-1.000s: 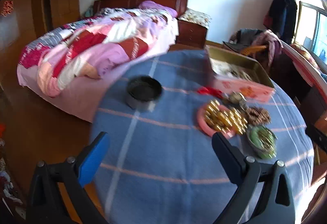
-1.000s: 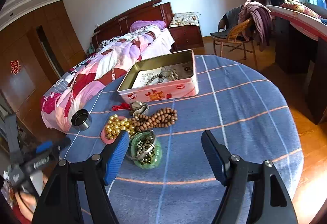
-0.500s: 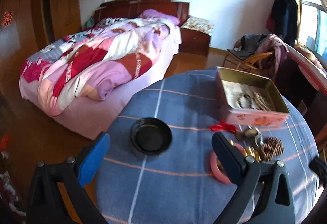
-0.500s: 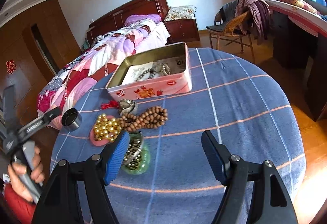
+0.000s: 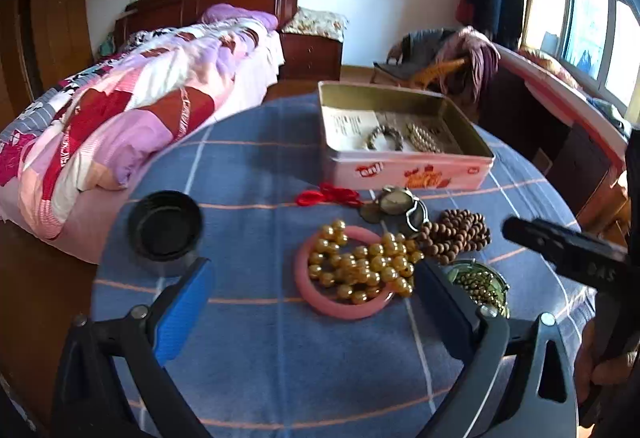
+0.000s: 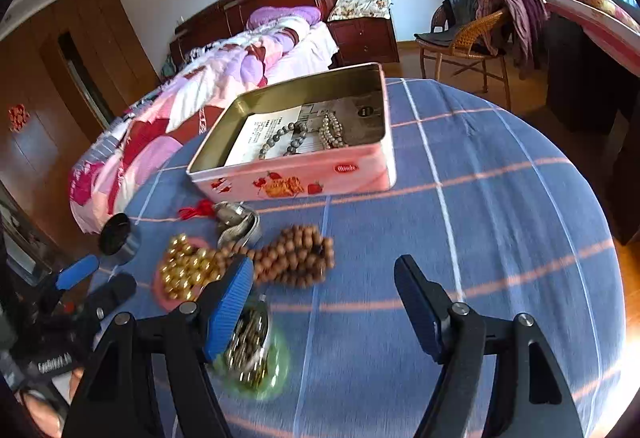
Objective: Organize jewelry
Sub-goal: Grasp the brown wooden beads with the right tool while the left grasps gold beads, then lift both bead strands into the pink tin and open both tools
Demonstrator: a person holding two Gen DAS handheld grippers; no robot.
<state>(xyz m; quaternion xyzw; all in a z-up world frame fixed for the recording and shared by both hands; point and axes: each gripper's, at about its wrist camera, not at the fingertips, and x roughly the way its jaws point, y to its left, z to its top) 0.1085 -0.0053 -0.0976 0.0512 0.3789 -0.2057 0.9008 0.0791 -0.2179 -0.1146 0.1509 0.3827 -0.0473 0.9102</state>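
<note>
An open pink tin stands on the blue tablecloth, with two bead bracelets inside. In front of it lie a gold bead string on a pink bangle, a brown wooden bead string, a metal piece with a red cord, and a green bangle with dark beads. My left gripper is open above the pink bangle. My right gripper is open, its left finger over the green bangle.
A black round lid sits at the table's left edge. A bed lies behind the table, a wicker chair with clothes at the back right.
My left gripper has swung right and closer, now over the gold beads. My right gripper has moved forward and down toward the jewelry.
</note>
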